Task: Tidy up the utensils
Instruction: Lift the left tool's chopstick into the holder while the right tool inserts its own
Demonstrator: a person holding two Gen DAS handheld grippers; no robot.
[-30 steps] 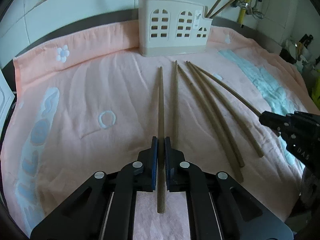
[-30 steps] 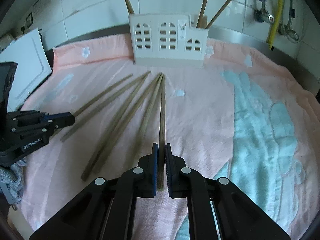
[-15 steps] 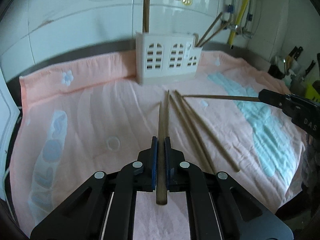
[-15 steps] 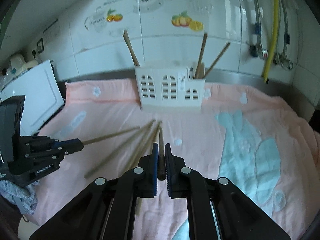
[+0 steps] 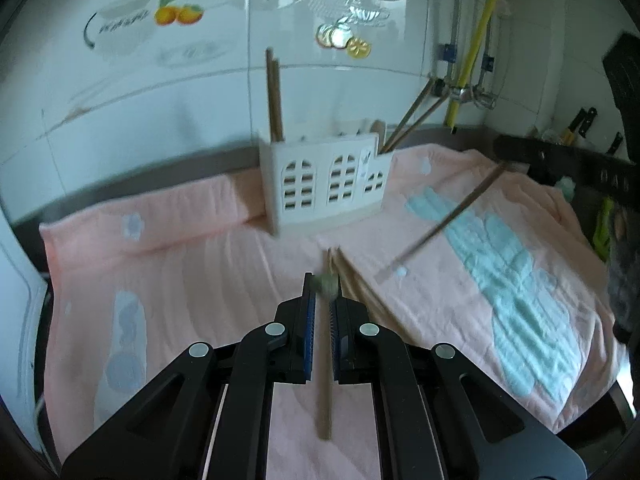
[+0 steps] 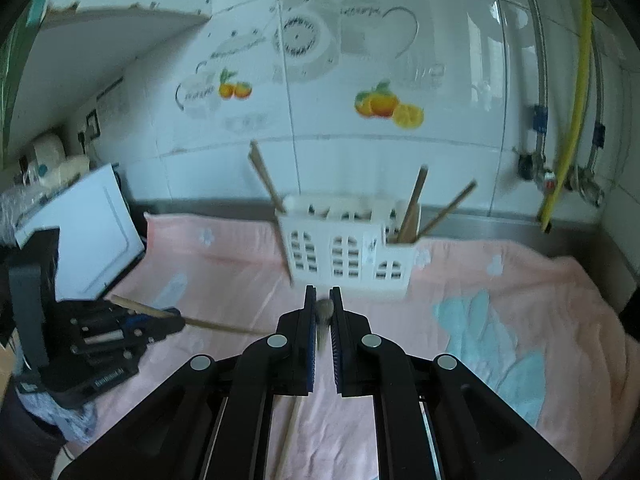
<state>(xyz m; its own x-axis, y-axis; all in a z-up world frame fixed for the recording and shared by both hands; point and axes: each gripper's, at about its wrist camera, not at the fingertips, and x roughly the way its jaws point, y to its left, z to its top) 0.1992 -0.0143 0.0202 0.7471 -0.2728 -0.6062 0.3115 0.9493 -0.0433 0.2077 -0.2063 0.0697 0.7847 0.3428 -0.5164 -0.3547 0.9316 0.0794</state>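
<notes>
Above the pink towel [image 5: 192,280], the left gripper [image 5: 323,292] and right gripper [image 6: 323,312] are each pinching one chopstick [image 5: 325,380] tight, and both sticks are needing to tip upright before dropping into the white holder [image 6: 344,256].

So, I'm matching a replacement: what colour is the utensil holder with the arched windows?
White plastic utensil holder, seen best in the right wrist view.

Pink towel [image 5: 192,264], fruit-decal wall tiles [image 6: 384,104], yellow hose [image 6: 576,92], possibly knives [image 5: 580,122]
</notes>
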